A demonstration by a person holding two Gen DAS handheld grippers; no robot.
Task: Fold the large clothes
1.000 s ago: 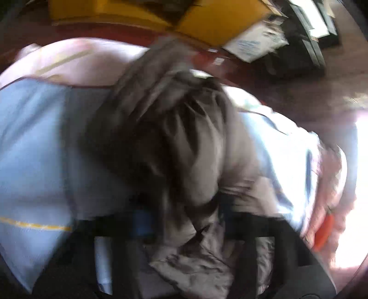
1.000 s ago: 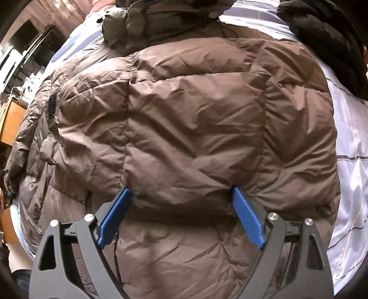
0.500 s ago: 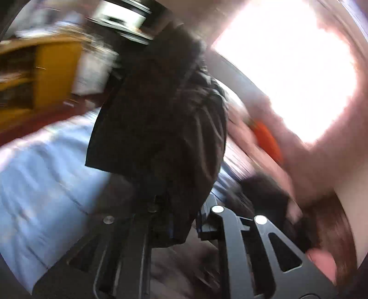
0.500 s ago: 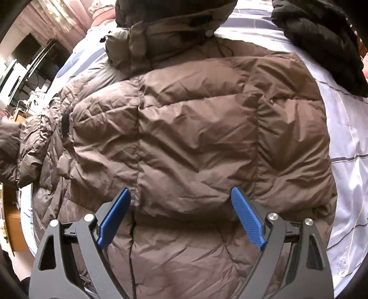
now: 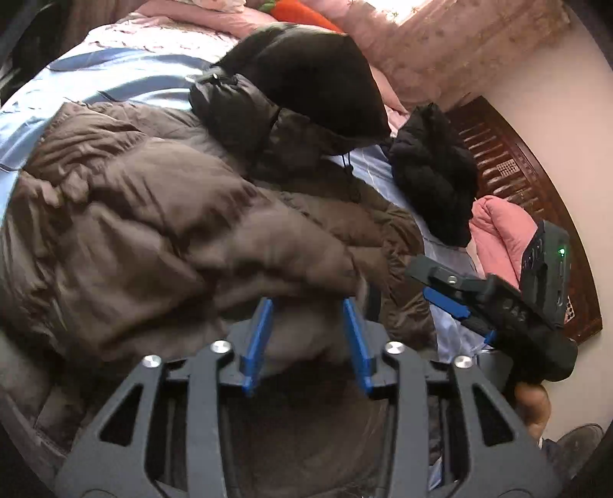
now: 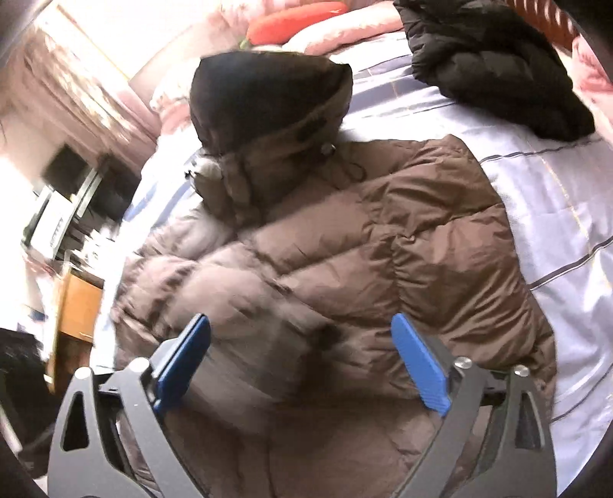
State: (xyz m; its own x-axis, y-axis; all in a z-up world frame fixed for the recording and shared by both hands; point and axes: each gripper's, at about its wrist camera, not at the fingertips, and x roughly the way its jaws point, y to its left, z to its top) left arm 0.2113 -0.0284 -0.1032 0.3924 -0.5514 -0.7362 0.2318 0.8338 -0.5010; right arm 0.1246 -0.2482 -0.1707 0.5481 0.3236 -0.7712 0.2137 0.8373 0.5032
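A brown hooded puffer jacket [image 5: 161,214] lies back-up on a pale blue bed sheet [image 5: 95,80], its dark hood [image 5: 306,80] pointing to the bed's far end. A sleeve is folded across its back. My left gripper [image 5: 308,306] hangs just above the folded sleeve, jaws parted, nothing clamped. My right gripper [image 6: 300,337] is open over the jacket's [image 6: 383,260] lower back; it also shows in the left wrist view [image 5: 448,295] at the jacket's right edge.
A black garment [image 5: 436,180] lies on the sheet right of the hood, also in the right wrist view [image 6: 494,65]. Pink bedding [image 5: 502,226] and a dark wooden headboard [image 5: 513,172] are on the right. An orange pillow [image 6: 295,23] lies beyond the hood. A wooden cabinet [image 6: 76,306] stands left of the bed.
My left gripper carried the sleeve up and over, laid it across the jacket's back and let go. My right gripper lifted back a little and stayed open.
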